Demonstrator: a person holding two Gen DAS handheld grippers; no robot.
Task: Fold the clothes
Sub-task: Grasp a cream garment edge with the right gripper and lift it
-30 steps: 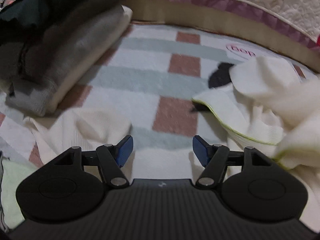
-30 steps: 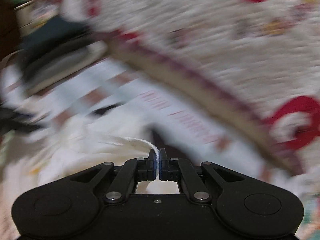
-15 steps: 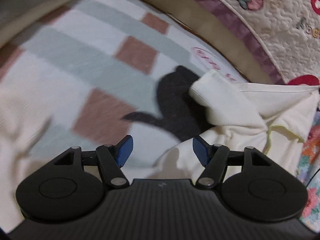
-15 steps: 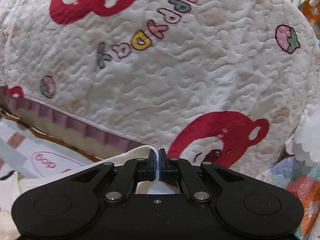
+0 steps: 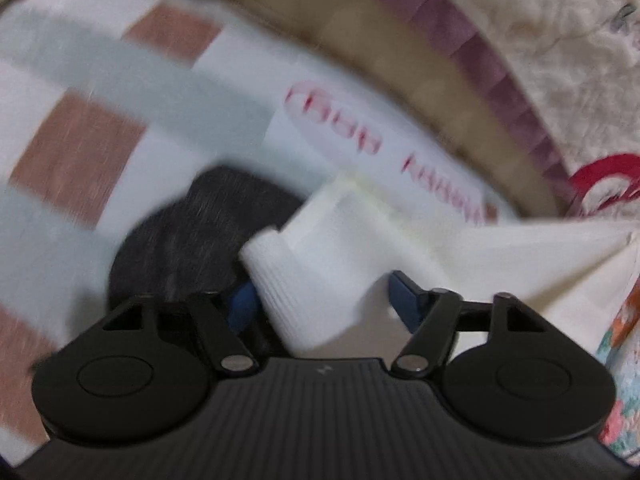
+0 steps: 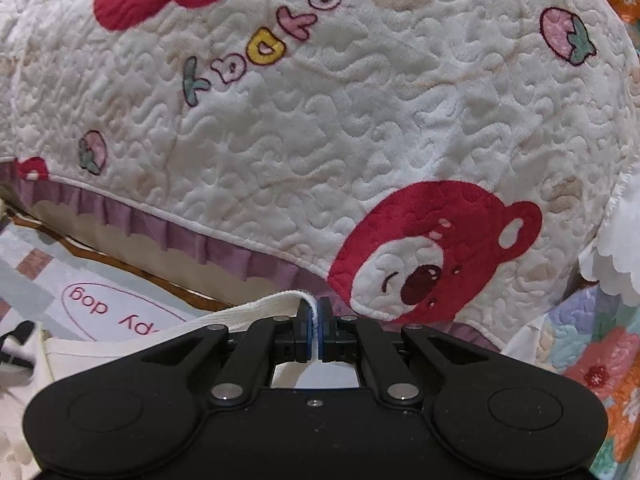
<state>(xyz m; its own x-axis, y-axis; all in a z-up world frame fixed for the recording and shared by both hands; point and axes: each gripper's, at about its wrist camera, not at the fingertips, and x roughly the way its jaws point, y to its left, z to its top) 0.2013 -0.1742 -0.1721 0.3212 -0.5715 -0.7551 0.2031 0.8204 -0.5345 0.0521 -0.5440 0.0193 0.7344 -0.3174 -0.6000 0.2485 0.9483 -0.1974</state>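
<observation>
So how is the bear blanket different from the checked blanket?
The bear blanket is puffy and quilted, while the checked blanket looks smooth. The bear blanket has red bears, strawberries and coloured letters; the checked blanket has pale green stripes, brown squares and pink writing in an oval. The bear blanket bulges up in a mound, and the checked blanket lies flat below it. Both are soft cloth with a whitish background.
</observation>
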